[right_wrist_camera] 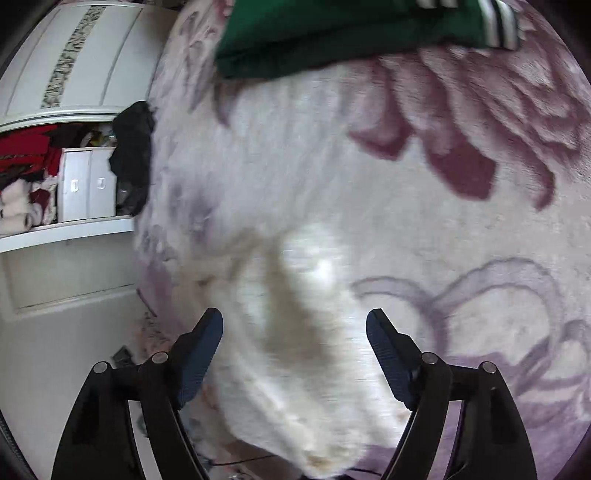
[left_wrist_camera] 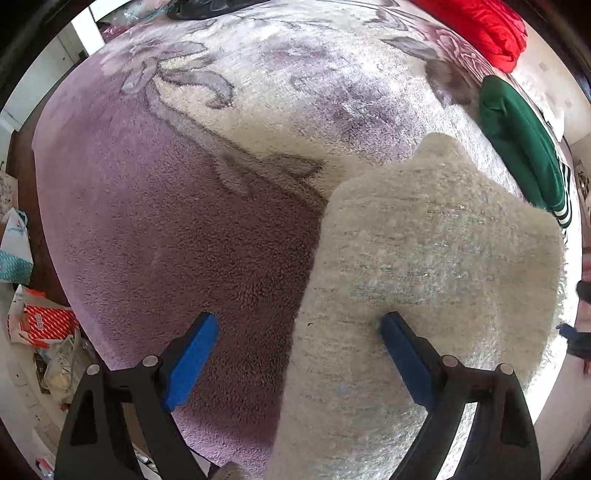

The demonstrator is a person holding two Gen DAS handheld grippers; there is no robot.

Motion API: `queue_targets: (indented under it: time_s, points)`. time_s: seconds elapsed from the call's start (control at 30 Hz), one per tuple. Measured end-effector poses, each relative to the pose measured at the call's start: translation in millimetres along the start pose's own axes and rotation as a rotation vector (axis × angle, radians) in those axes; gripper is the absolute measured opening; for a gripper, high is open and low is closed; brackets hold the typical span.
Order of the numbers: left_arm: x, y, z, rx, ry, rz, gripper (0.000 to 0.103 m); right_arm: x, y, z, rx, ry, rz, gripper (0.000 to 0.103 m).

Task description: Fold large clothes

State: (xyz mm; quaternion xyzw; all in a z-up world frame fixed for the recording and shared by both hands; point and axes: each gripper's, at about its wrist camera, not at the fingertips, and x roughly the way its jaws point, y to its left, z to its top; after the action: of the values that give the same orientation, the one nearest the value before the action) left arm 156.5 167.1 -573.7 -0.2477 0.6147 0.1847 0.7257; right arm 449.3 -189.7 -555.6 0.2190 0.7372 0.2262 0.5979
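A fluffy cream-white garment (left_wrist_camera: 436,280) lies folded on a purple and white flowered blanket (left_wrist_camera: 184,206). My left gripper (left_wrist_camera: 299,328) is open above the garment's left edge, one blue pad over the blanket and one over the garment. In the right wrist view the same cream garment (right_wrist_camera: 295,332) lies blurred under my right gripper (right_wrist_camera: 295,325), which is open and holds nothing. A folded green garment with white stripes (left_wrist_camera: 524,147) lies beyond it and also shows in the right wrist view (right_wrist_camera: 332,33).
A red cloth (left_wrist_camera: 480,26) lies at the blanket's far right. A black garment (right_wrist_camera: 133,155) hangs at the bed's edge by white shelves with clothes (right_wrist_camera: 55,177). Bags and clutter (left_wrist_camera: 40,325) lie on the floor to the left.
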Motion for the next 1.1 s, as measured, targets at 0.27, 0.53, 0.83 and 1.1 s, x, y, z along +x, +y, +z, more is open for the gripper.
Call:
queue_targets:
  time_s: [0.27,0.53,0.83,1.1]
  points:
    - [-35,9,2,-0.004,-0.055,-0.007,0.091,6,68,-23,-0.232,-0.086,-0.007,0.082]
    - [-37,15,-2,0.008,-0.07,0.052,0.091,58,167,21,-0.398,0.037,0.068,0.082]
    - [-25,60,-17,-0.122,-0.055,0.124,0.091,208,268,-25,-1.168,0.52,-0.411,0.081]
    - [-12,106,-42,-0.253,-0.008,0.101,0.091,226,205,37,-0.386,0.558,-0.264,0.031]
